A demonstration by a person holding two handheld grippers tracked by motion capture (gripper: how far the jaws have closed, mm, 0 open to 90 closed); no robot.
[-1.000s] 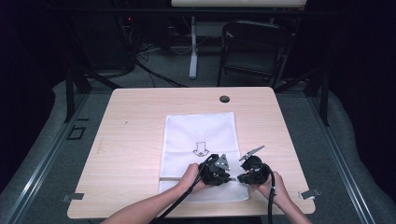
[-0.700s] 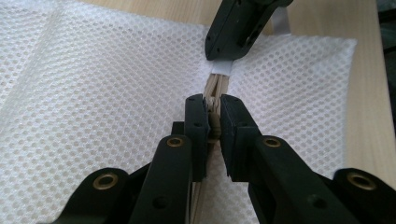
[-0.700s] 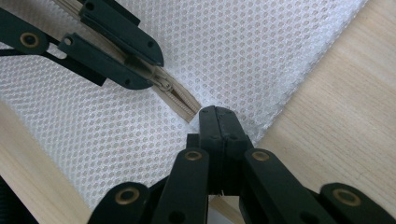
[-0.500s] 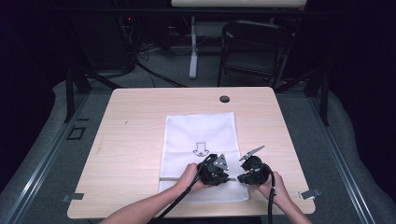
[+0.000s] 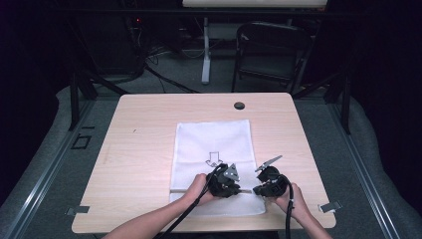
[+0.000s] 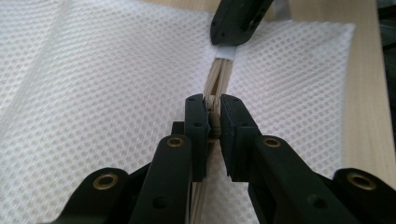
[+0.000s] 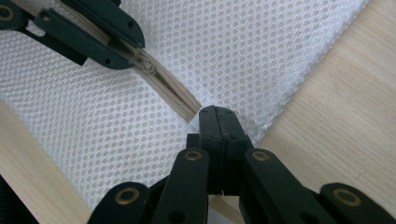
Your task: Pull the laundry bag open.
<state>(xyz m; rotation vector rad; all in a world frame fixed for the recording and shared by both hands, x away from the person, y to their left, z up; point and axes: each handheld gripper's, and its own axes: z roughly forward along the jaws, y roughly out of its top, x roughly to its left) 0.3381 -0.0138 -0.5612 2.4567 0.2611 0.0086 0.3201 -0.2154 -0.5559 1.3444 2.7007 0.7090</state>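
Observation:
A white mesh bag with a black arrow print lies flat on the wooden table. A beige zipper runs across its near end. My left gripper is shut on the zipper's small pull, and in the high view this left gripper sits over the bag's near right part. My right gripper is shut on the zipper's end at the bag's right edge. The two grippers face each other a short stretch of zipper apart. In the high view the right gripper sits by that edge.
A dark round hole sits near the table's far edge. A folding chair and a stand are on the floor beyond. The table's front edge lies just under the person's forearms.

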